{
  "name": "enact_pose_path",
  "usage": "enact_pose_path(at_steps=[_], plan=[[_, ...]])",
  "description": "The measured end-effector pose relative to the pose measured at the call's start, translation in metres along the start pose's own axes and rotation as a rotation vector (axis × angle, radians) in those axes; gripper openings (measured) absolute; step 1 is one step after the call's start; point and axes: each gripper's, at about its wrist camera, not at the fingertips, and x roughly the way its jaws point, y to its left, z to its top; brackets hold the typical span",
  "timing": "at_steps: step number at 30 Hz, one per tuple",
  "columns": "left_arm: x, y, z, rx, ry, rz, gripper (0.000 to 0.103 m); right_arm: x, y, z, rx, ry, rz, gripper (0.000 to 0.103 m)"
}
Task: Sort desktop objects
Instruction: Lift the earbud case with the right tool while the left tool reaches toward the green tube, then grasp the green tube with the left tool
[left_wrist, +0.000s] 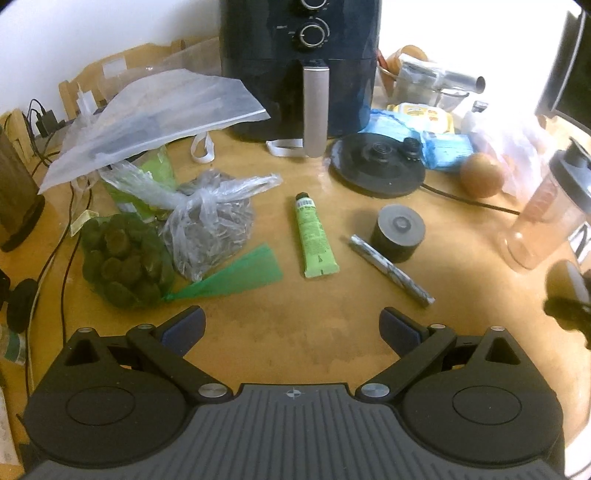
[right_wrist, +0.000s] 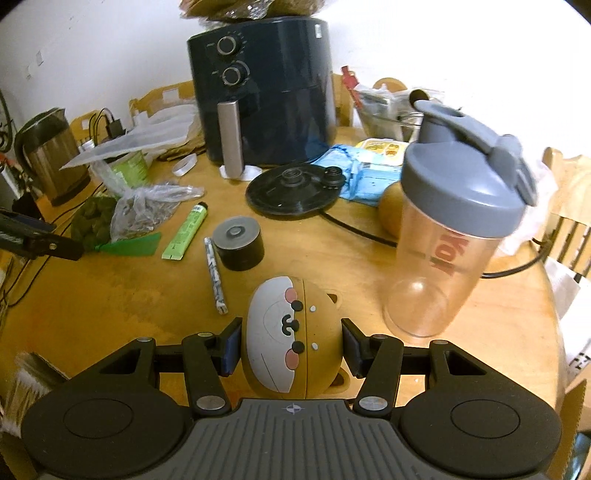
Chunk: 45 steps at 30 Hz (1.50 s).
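Bear-face case clamped in right gripper, underside hidden | left gripper spread wide, holding nothing

air fryer, kettle base, wooden table

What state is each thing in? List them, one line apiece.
left claw: open, empty, above bare table.
right claw: shut on the bear-face case.
bear-face case: closed, gripped on both sides.
shaker bottle: upright, empty, lid on.
green tube: lying flat, capped.
black tape roll: resting on its flat end.
patterned stick: lying flat beside the roll.
clear bag: knotted shut.
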Motion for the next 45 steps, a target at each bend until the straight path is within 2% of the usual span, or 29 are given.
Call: enact_pose_path(at_steps=[12, 21, 32, 34, 35, 36, 40, 41, 45], plan=[[0.038, -0.004, 0.021, 0.05, -0.037, -0.069, 0.102, -0.011, 0.001, -0.007, 0.032, -0.001, -0.031, 0.057], [0.072, -0.01, 0.035, 0.07, -0.063, -0.071, 0.102, -0.019, 0.0, -0.01, 0.056, -0.002, -0.046, 0.057], [0.124, -0.008, 0.054, 0.066, -0.015, -0.077, 0.102, -0.03, -0.001, -0.023, 0.098, 0.018, -0.075, 0.057], [0.133, -0.008, 0.056, 0.07, -0.002, -0.082, 0.102, -0.032, -0.001, -0.026, 0.076, 0.026, -0.045, 0.057], [0.137, -0.008, 0.056, 0.072, 0.003, -0.08, 0.1, -0.032, 0.0, -0.028, 0.076, 0.031, -0.045, 0.057], [0.14, -0.008, 0.057, 0.074, 0.009, -0.078, 0.087, -0.032, 0.0, -0.029, 0.076, 0.034, -0.048, 0.057], [0.15, -0.007, 0.059, 0.064, 0.036, -0.075, 0.071, -0.035, -0.001, -0.032, 0.082, 0.042, -0.054, 0.057], [0.152, -0.007, 0.058, 0.06, 0.04, -0.072, 0.06, -0.036, -0.002, -0.032, 0.083, 0.043, -0.057, 0.057], [0.155, -0.008, 0.06, 0.066, 0.031, -0.051, 0.039, -0.037, -0.005, -0.033, 0.085, 0.047, -0.062, 0.057]])
